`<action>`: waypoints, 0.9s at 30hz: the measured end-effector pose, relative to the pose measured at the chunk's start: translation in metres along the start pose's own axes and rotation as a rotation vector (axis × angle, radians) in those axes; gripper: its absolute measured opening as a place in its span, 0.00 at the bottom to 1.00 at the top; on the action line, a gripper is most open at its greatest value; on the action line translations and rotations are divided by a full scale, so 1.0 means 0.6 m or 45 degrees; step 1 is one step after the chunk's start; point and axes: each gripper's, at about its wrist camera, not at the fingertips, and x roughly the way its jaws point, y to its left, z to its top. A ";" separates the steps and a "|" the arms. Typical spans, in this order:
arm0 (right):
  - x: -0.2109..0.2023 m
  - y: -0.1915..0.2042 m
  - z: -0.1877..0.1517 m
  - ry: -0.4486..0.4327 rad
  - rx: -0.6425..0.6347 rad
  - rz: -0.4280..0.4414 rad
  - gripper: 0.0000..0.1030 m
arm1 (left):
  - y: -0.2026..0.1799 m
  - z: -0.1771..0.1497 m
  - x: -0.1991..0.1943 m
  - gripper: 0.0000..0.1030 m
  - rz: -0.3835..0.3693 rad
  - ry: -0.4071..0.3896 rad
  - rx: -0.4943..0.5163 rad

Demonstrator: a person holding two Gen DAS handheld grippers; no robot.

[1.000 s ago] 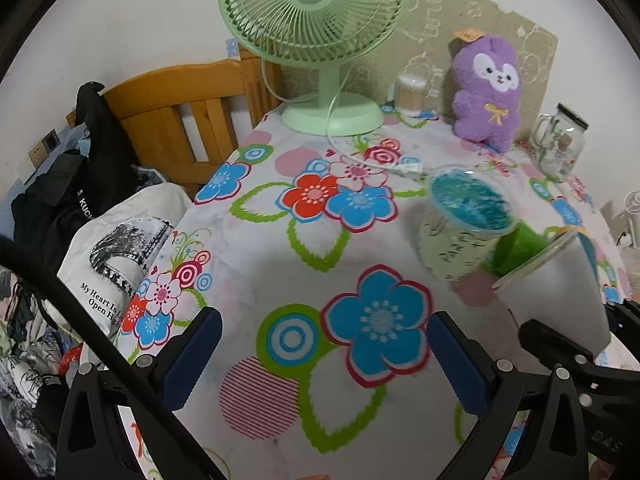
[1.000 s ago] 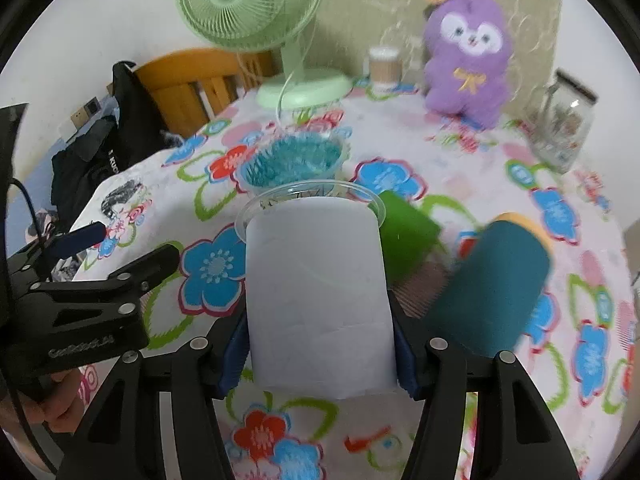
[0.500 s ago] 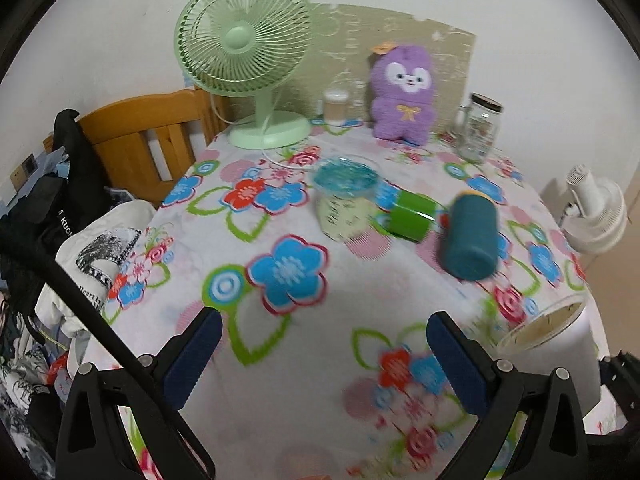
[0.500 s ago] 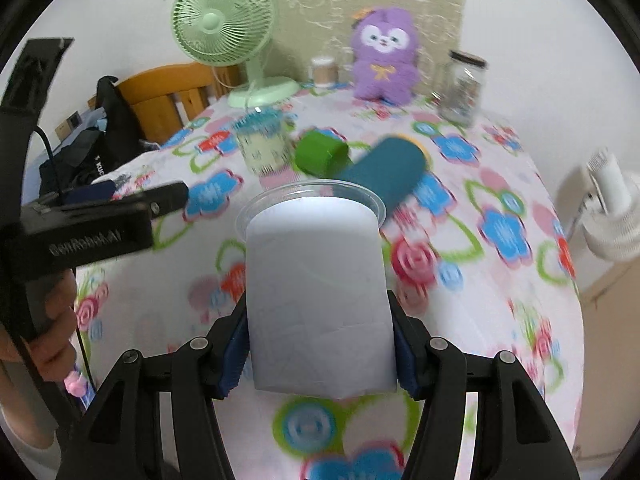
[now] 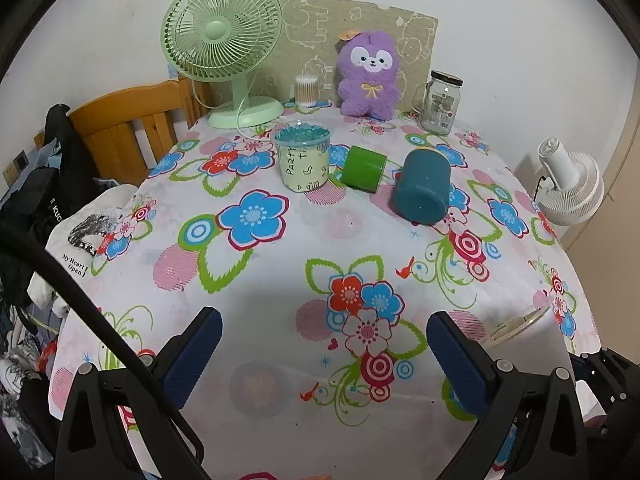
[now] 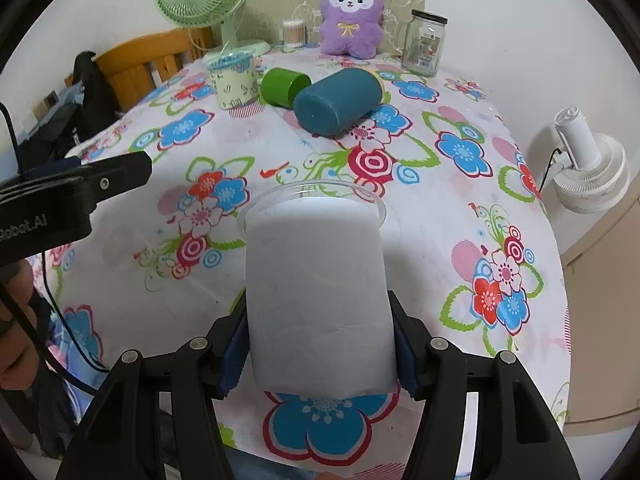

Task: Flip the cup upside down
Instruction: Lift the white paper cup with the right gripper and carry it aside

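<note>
While clamped sideways, cup [image 6: 318,296] above tablecloth [image 6: 440,208].

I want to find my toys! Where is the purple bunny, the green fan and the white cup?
purple bunny [image 5: 369,76], left wrist view, on its belly.
green fan [image 5: 221,32], left wrist view, on the round grille.
white cup [image 6: 318,280], right wrist view, on its side wall, held in the right tool [image 6: 320,354].

tablecloth [image 5: 280,280] is white with blue, red and pink flowers, fan [image 5: 222,36] mint green, plush [image 5: 370,76] purple, lying cups teal [image 5: 422,186] and green [image 5: 363,168], held cup [image 6: 318,300] white
</note>
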 end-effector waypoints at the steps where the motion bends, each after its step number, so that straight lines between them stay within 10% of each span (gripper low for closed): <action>1: 0.004 0.000 -0.001 0.009 -0.001 -0.007 0.62 | 0.001 -0.001 0.000 1.00 0.001 0.003 -0.002; 13: -0.003 -0.004 0.015 -0.022 0.048 0.034 0.88 | 0.011 0.000 0.001 1.00 0.001 0.015 -0.021; 27: -0.065 -0.069 0.000 -0.115 0.205 0.240 0.90 | -0.049 -0.002 -0.037 1.00 -0.039 -0.012 0.006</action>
